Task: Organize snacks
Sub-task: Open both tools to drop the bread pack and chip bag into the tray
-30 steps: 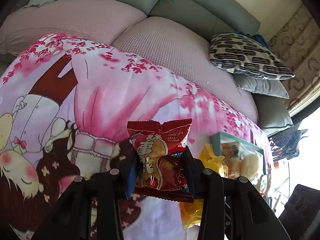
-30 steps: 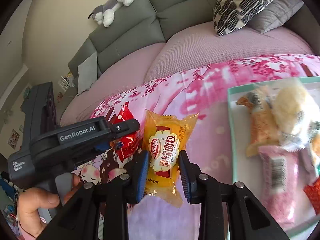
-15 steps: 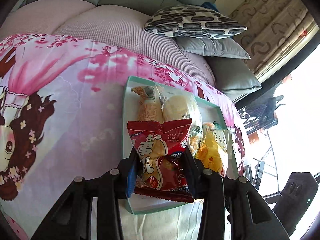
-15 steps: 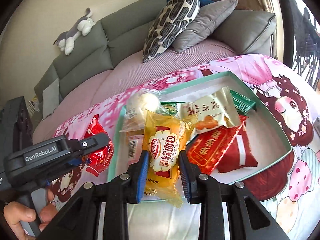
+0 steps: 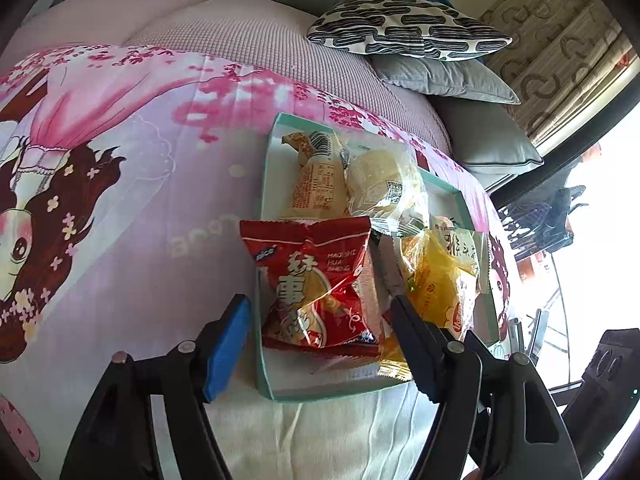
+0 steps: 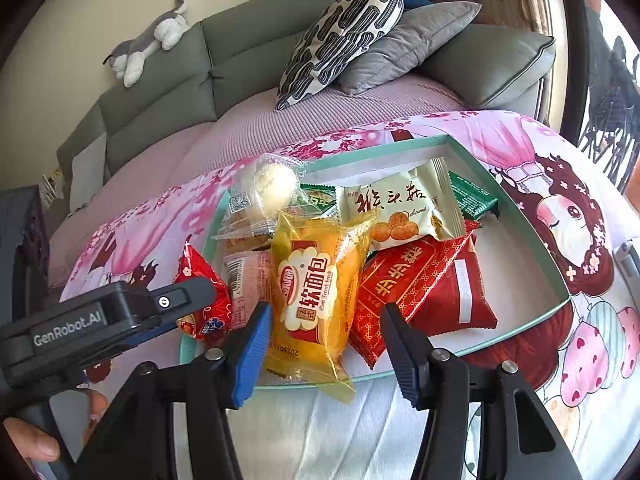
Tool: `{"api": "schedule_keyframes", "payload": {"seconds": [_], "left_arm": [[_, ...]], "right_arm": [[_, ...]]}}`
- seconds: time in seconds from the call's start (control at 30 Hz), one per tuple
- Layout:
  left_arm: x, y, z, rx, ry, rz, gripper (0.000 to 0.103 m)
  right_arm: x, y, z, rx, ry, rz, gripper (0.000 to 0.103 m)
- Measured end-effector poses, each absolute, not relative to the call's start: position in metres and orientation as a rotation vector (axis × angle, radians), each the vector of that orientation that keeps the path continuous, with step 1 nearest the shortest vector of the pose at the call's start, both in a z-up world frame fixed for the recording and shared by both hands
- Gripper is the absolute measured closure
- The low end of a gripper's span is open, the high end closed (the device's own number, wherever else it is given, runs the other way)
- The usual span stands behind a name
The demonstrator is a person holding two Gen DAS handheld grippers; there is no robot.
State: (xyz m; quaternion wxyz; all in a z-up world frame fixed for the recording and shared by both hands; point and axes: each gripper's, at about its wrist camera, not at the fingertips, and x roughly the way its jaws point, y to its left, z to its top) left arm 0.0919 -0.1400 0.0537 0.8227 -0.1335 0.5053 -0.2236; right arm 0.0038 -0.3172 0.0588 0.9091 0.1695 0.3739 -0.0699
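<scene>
Both grippers released over the teal tray (image 6: 532,216): jaws have just been opening, each packet now free between spread pads.

Left gripper (image 5: 316,340) stands wide, the red snack packet (image 5: 316,288) lying loose in the tray's near end, untouched by either pad. Right gripper (image 6: 324,344) is likewise spread, the yellow bread packet (image 6: 312,292) dropped on the near rim, overhanging it. A second ago both were pinched and carried; two more snacks now judged delivered.
</scene>
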Motion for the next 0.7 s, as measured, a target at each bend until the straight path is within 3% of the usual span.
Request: {"api": "schedule_keyframes", "payload": {"seconds": [0.07, 0.17, 0.43, 0.7], "left_arm": [[0.086, -0.133, 0.057, -0.27, 1.058, -0.447, 0.029], [0.076, -0.122, 0.059, -0.22, 1.026, -0.371, 0.012], [0.055, -0.097, 0.054, -0.083, 0.96, -0.208, 0.003], [0.047, -0.085, 0.048, -0.015, 0.937, -0.089, 0.002]], "right_arm": [[0.0, -0.314, 0.058, 0.336, 0.773, -0.157, 0.034], [-0.007, -0.309, 0.058, 0.299, 0.774, -0.173, 0.023], [-0.02, -0.296, 0.055, 0.221, 0.769, -0.18, 0.001], [-0.024, -0.291, 0.056, 0.187, 0.762, -0.191, 0.0]]}}
